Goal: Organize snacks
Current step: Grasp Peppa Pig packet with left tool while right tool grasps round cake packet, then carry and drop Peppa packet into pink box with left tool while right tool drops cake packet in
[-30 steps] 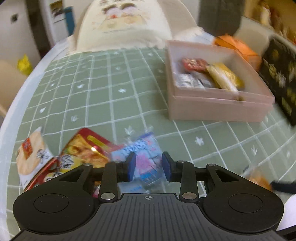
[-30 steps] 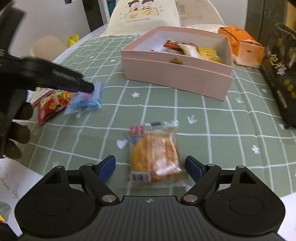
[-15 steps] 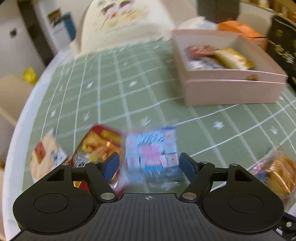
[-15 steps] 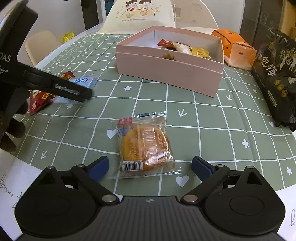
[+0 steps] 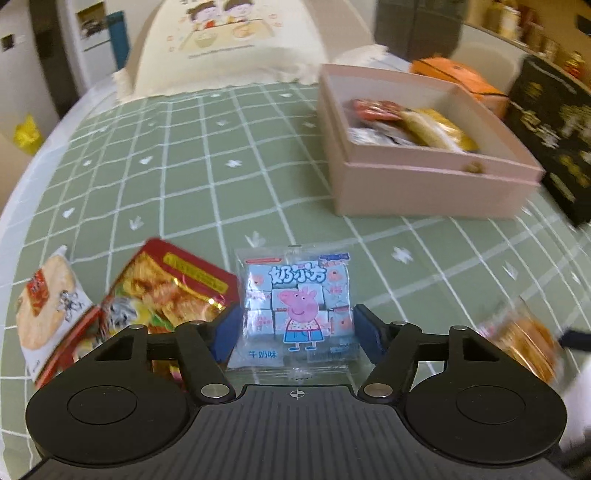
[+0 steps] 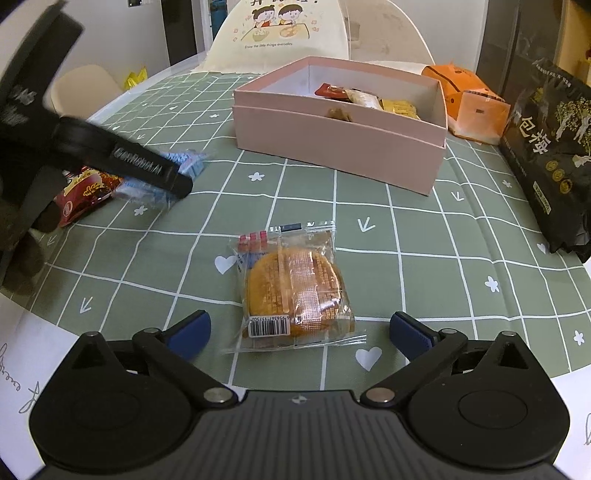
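Note:
A blue milk-candy pack (image 5: 295,295) with a pink pig on it lies flat on the green checked cloth. My left gripper (image 5: 297,332) straddles it, and its jaws are closing, with the blue pads at the pack's two side edges. That pack (image 6: 184,162) also shows in the right wrist view, behind a left finger (image 6: 147,170). A round cake in clear wrap (image 6: 295,291) lies between the jaws of my right gripper (image 6: 301,326), which are opening and stand well clear of it. The pink box (image 6: 332,144) further back holds several snacks.
A red snack pack (image 5: 173,288) and a rice-cracker pack (image 5: 44,306) lie left of the blue pack. An orange carton (image 6: 469,99) and a black bag (image 6: 546,155) stand at the right. A cream tote (image 6: 280,33) is at the back. The table's white edge (image 6: 37,354) is near.
The left jaws went from narrow behind the blue pack to wide on either side of it. The right jaws widened around the cake pack, which has not moved.

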Demonstrator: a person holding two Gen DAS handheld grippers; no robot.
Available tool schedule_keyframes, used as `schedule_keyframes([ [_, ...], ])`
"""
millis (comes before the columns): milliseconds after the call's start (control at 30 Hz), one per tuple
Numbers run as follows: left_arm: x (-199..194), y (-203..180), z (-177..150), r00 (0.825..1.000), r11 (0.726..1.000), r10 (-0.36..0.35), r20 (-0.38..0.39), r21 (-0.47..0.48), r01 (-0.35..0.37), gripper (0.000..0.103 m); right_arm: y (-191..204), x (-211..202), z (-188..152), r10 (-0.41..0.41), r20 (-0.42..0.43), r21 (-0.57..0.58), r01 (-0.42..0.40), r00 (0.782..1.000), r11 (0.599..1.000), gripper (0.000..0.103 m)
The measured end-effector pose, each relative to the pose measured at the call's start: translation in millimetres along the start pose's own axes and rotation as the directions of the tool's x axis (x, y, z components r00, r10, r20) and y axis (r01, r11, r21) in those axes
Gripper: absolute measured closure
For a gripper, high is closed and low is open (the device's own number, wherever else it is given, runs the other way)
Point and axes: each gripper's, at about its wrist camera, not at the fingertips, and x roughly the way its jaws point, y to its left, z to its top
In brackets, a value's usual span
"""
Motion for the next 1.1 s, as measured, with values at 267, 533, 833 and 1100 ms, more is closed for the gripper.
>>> schedule_keyframes([
  [267, -14.2, -2.8, -17.5, 0.999, 0.998, -0.053, -0.007, 0.023, 0.053, 0.03, 0.8, -1.3, -2.1, 0.0, 0.021, -0.004, 0.0, 1.0, 1.0, 0.0],
  [533, -6.1, -1.5, 0.0, 0.998, 0.999, -0.048, -0.039, -0.022, 0.047, 0.035, -1.5, 3.3, 4.9, 0.01, 0.008, -0.013, -0.01, 1.0, 1.0, 0.0],
  [833, -38.9, -17.0, -40.8, 0.992, 0.995, -0.095, -0.08, 0.007, 0.095, 0.036, -17.5, 4.6, 14.4, 0.054, -0.033, -0.02, -0.055, 0.998, 0.998, 0.002],
  [1100, -41.5, -20.5, -45.1, 0.991, 0.995, -0.097, -0.087, 0.004, 0.098, 0.035, -13.8, -16.1, 49.1, 0.113, -0.041, -0.049, -0.115, 0.993, 0.992, 0.049],
])
